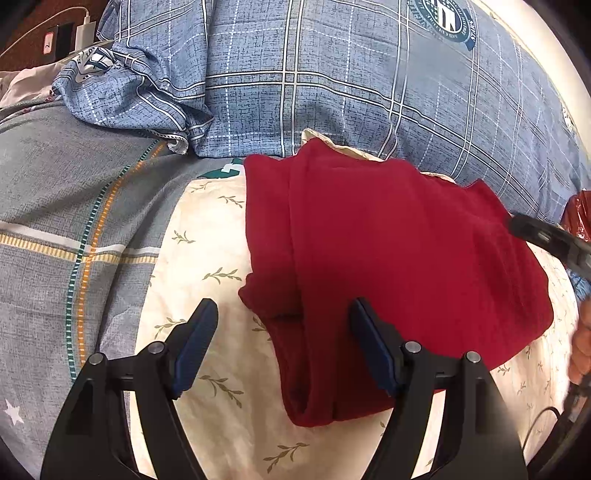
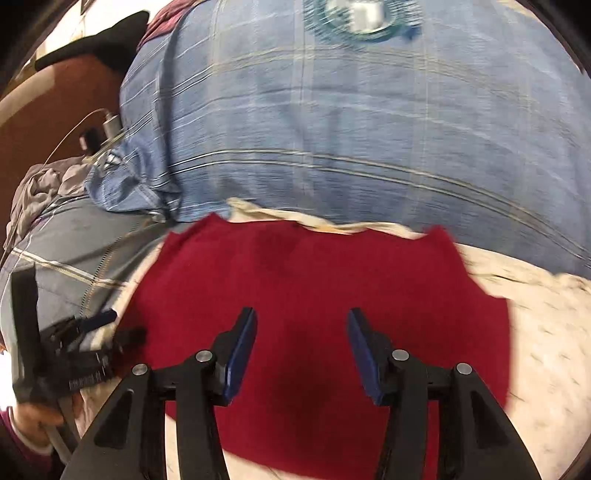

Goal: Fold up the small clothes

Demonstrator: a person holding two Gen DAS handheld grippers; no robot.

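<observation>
Jaws wide on the left gripper (image 1: 282, 314), empty over the red garment (image 1: 388, 266); right gripper (image 2: 301, 314) half open, empty too. Garment lies folded on the cream cloth (image 1: 207, 280), long axis running away toward the blue quilt (image 1: 332, 74).

Bedroom in a home: a bed (image 1: 55, 229) with grey striped sheet, a blue plaid quilt (image 1: 332, 81) (crest-printed), and a charger (image 1: 85, 32) plugged in behind.

Both fisheye views are brightly, evenly lit and bend strongly toward dark, vignetted corners. The left wrist view is sharp, with soft shadows on the red garment (image 1: 388, 266). The right wrist view is smeared by motion blur.
</observation>
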